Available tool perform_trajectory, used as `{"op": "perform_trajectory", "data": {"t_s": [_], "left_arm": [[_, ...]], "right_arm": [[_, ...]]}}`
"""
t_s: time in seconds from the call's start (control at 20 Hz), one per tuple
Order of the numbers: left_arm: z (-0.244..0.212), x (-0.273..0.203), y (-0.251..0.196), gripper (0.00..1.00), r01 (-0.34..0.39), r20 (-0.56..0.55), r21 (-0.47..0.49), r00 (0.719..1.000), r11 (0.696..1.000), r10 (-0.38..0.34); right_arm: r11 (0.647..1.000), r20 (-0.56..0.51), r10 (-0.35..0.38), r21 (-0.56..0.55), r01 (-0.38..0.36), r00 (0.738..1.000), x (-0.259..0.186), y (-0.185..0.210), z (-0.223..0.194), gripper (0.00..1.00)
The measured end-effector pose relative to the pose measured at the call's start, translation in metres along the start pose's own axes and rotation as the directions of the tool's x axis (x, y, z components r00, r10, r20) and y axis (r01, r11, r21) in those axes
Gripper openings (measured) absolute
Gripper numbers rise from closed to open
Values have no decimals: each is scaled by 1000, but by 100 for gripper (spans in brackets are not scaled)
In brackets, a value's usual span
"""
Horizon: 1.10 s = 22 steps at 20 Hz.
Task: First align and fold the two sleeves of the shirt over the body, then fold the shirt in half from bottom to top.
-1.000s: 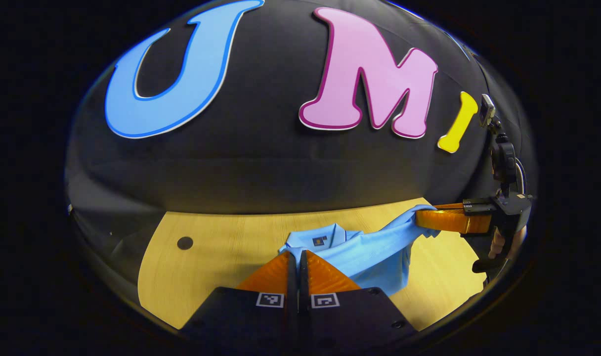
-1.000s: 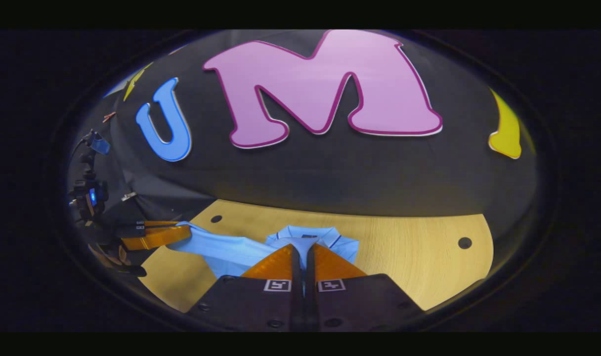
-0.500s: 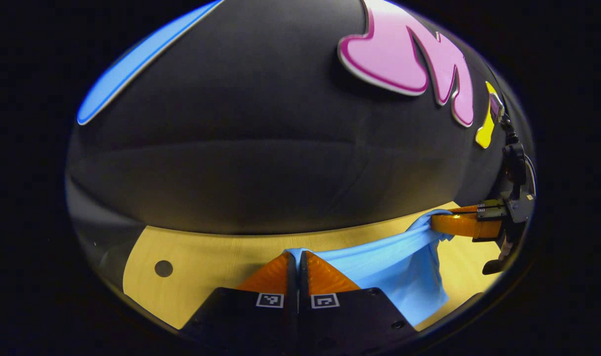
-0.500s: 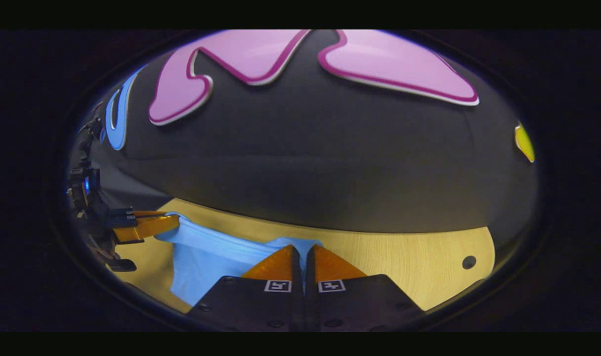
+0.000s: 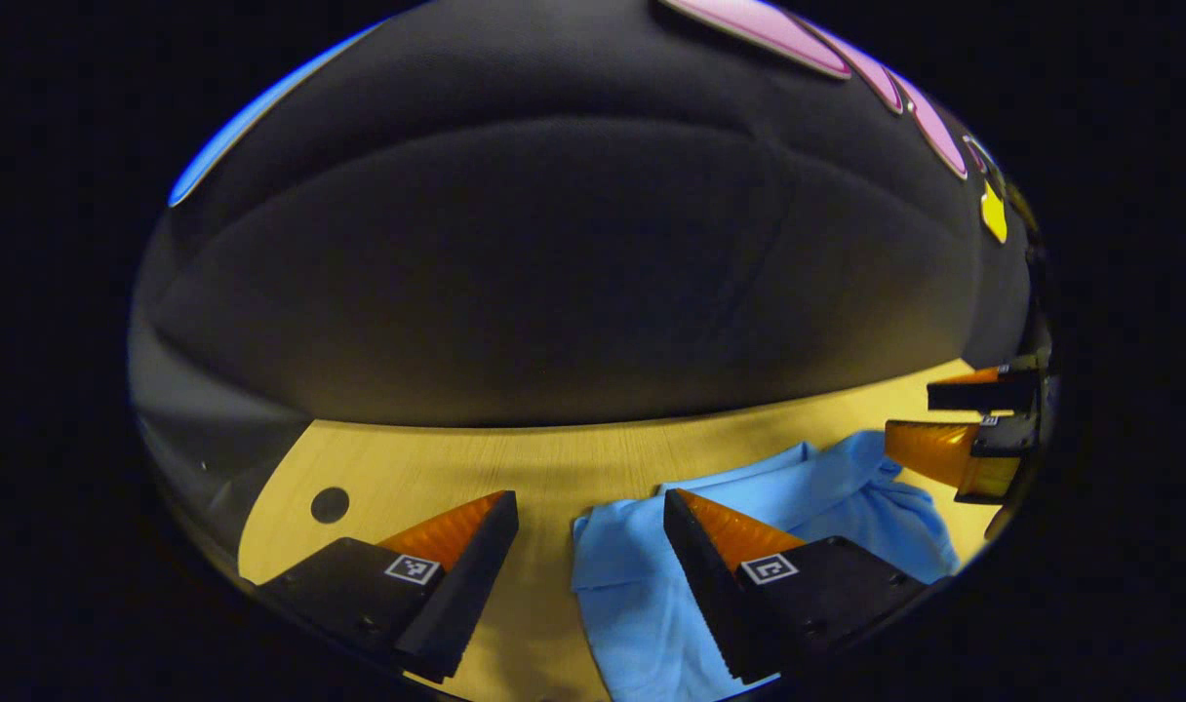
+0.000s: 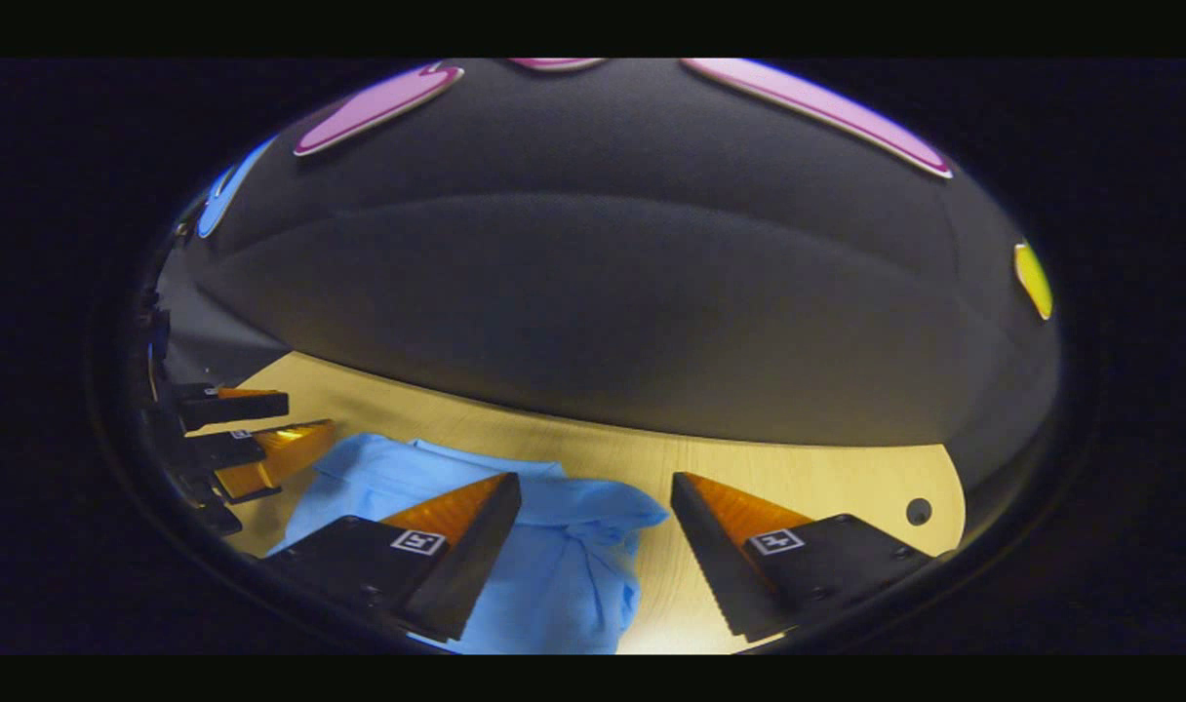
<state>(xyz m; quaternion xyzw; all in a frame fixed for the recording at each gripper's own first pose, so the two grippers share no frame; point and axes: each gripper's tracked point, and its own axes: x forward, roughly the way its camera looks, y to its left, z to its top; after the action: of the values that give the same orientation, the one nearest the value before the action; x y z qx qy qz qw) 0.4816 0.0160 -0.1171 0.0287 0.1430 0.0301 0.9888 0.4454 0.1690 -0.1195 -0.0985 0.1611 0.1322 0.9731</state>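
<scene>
The light blue shirt point(image 5: 632, 570) lies bunched and folded on the wooden table point(image 5: 437, 468). My left gripper point(image 5: 588, 497) is open just above the shirt's left edge, holding nothing; the cloth runs under its right finger. At the right edge of the left gripper view my right gripper point(image 5: 908, 417) hangs open by the shirt's far side. In the right gripper view the shirt point(image 6: 554, 575) spreads under the left finger of my open right gripper point(image 6: 595, 480), and my left gripper point(image 6: 308, 413) stands open at the far left, beside the cloth.
The booth's black cloth wall rises close behind the table's far edge. A round hole point(image 5: 330, 504) sits in the tabletop left of the shirt, and another hole point(image 6: 919, 510) near the table's right end.
Both grippers, shut on the shirt's lifted edge before, have opened and let it go. The shirt now rests folded on the table. Both views have moved closer to the back wall.
</scene>
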Motion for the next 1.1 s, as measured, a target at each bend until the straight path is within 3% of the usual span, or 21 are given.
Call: {"op": "perform_trajectory", "data": {"t_s": [0.15,0.45,0.75,1.1], "left_arm": [[0,-58,4,98,-41,79,19,996,999,39],[11,-207,11,98,2,195,-13,981,1000,1],[29,-325,22,98,26,309,-46,951,999,-10],[5,-450,20,99,70,365,-35,930,997,-53]], "right_arm": [[998,64,-41,40,38,997,-46,-8,4,98],[995,157,-102,33,98,982,-150,-17,20,98],[982,272,-180,96,160,945,-284,-20,41,98],[977,319,-209,107,184,924,-427,7,7,97]]}}
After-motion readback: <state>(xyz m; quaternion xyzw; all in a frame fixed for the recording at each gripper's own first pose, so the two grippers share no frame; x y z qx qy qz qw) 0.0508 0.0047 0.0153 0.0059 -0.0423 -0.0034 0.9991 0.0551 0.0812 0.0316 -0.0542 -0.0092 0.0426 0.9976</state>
